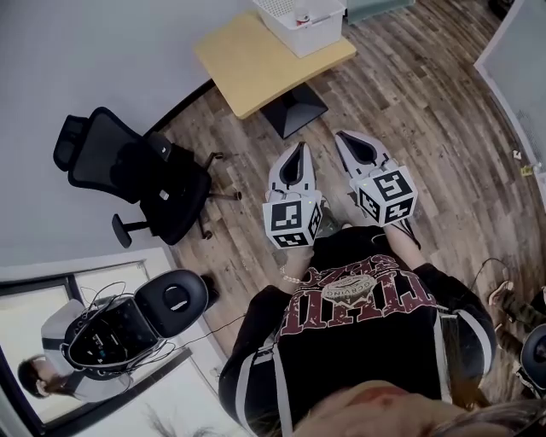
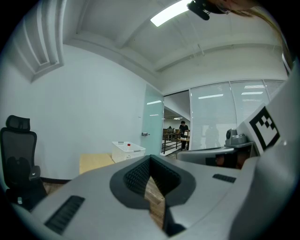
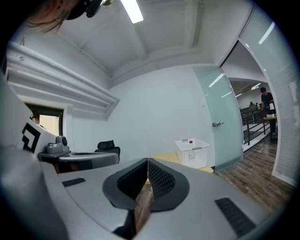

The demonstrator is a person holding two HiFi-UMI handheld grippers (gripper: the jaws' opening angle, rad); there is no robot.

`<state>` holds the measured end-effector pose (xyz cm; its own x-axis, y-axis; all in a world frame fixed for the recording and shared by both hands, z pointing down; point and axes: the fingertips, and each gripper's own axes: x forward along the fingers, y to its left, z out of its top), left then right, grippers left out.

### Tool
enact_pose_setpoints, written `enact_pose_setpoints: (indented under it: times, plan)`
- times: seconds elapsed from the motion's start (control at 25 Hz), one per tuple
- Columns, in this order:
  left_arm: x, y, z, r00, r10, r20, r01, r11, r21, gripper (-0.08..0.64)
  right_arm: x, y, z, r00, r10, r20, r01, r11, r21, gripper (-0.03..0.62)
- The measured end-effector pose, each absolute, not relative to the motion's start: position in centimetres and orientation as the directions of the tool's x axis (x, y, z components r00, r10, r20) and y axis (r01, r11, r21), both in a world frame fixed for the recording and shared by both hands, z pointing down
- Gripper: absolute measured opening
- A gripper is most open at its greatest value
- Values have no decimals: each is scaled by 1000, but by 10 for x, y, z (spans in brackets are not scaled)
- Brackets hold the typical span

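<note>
The left claw [image 1: 296, 152] and right claw [image 1: 348, 139] hang side by side over the wood floor [image 1: 409, 102], near the table [image 1: 247, 68] bearing a white basket [image 1: 300, 38].

Floor [image 1: 409, 111]: brown wood planks, running up to a pale wall on the left.

Standing directly on it:
- small table [image 1: 256, 64], light wood top, square-cornered, carried by a single dark pedestal foot [image 1: 293, 109] flat on the planks;
- black office chair [image 1: 136, 175] on castors, close to the wall, left of the table and apart from it;
- thin dark cable [image 1: 497, 271], looped, near the right edge.

On the table top: white perforated basket [image 1: 300, 21], handles at the rim, set at the far end, cut off by the upper picture border.
</note>
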<state>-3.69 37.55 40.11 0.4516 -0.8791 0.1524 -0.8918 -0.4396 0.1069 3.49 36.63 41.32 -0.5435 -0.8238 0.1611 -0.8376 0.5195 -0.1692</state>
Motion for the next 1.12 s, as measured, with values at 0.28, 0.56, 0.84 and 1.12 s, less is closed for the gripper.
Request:
enact_pose_setpoints:
  times: [0.28, 0.56, 0.84, 1.12]
  plan:
    - [-42, 346, 399, 483, -863, 148, -875, -468, 122, 48, 24, 336, 411, -530, -831, 165, -846, 508, -161, 18]
    - [-49, 316, 404, 514, -844, 153, -856, -495, 147, 48, 14, 307, 416, -513, -838, 187, -857, 489, -160, 18]
    - [-57, 274, 406, 540, -829, 145, -840, -520, 157, 48, 4, 266, 420, -492, -849, 195, -869, 466, -165, 18]
    - [-64, 241, 406, 565, -812, 145, -824, -546, 152, 48, -3, 236, 423, -462, -865, 198, -885, 436, -163, 18]
